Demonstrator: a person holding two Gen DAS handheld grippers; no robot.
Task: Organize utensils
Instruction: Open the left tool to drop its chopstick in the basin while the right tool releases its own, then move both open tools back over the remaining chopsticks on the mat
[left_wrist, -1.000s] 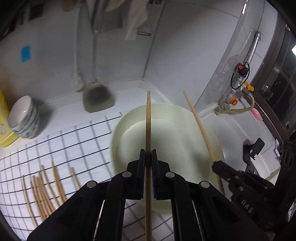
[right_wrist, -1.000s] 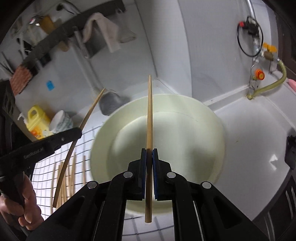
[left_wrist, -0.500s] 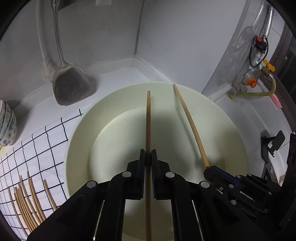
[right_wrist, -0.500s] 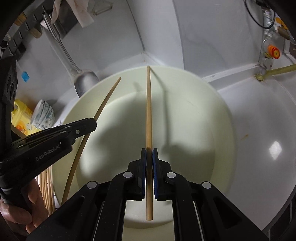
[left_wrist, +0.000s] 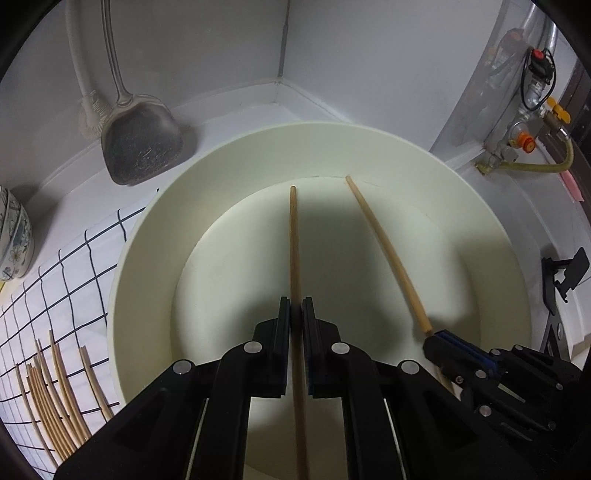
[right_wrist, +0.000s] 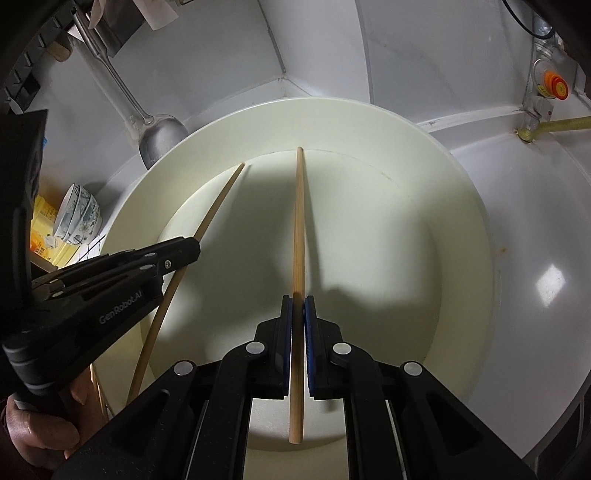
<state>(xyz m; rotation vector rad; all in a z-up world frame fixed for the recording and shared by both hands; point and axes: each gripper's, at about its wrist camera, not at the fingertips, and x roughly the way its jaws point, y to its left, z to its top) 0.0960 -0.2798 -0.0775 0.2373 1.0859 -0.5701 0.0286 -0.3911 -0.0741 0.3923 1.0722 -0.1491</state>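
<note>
Chopsticks sit lower now than a second ago: both have sunk from above the rim into the wide cream-coloured round plastic basin (left_wrist: 133, 266), which fills far more of each view than it did, while the chequered cloth and the bowls have slid toward the left edge.

Nearest in the left wrist view, the black left gripper (left_wrist: 296, 314) is pinched tight on a slim tan wooden chopstick (left_wrist: 293, 251), its pads pressed against the shaft. That stick's long axis runs straight away from the camera, and its far tip points at the seam where the basin floor meets the far wall. Whether the tip touches there I cannot tell. Just to the right, the black right gripper (left_wrist: 430, 334) is clamped on a second tan wooden chopstick (left_wrist: 384, 251), which leans up and to the left, its tip close beside the first tip but apart from it.

From the right wrist camera, that gripper (right_wrist: 298, 302) squeezes its chopstick (right_wrist: 298, 221) partway along, with a short tail sticking back toward the lens. The left gripper (right_wrist: 194, 251) enters from the left, a hand (right_wrist: 33, 432) on its grip.

Left of the basin, a bundle of loose tan chopsticks (left_wrist: 55, 398) lies on a white cloth with a black grid (left_wrist: 66, 280). Farther back stand stacked patterned ceramic bowls (left_wrist: 14, 236), and a dark metal spatula (left_wrist: 142, 144) hangs against the white wall
</note>
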